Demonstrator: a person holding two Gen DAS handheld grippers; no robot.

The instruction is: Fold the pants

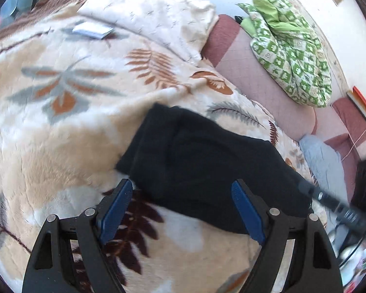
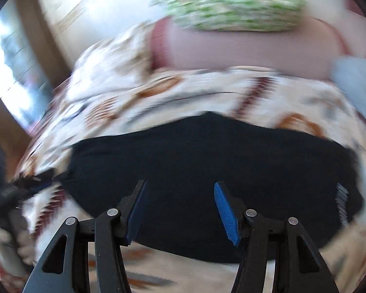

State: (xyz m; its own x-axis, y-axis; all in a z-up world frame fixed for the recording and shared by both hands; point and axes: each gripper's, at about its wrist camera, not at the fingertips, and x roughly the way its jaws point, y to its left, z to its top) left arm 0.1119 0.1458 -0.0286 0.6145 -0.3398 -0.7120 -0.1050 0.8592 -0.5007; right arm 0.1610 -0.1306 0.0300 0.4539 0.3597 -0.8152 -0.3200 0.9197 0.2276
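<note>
The black pants (image 1: 207,161) lie folded into a compact band on a cream blanket with a leaf pattern (image 1: 61,134). My left gripper (image 1: 182,183) hovers open over the band's near edge, its blue pads wide apart with nothing pressed between them. In the blurred right wrist view the pants (image 2: 207,158) fill the middle, and my right gripper (image 2: 180,184) is open above them, its pads clear of the cloth. Each view catches the other gripper as a dark blur: the right one (image 1: 334,205) and the left one (image 2: 19,188).
A cream quilted cover (image 1: 146,12) is bunched at the back. A green patterned bundle (image 1: 292,48) rests on a pink mattress (image 1: 256,85) beyond the blanket. Light blue cloth (image 1: 322,156) lies right of the pants, and a small flat white packet (image 1: 92,30) far left.
</note>
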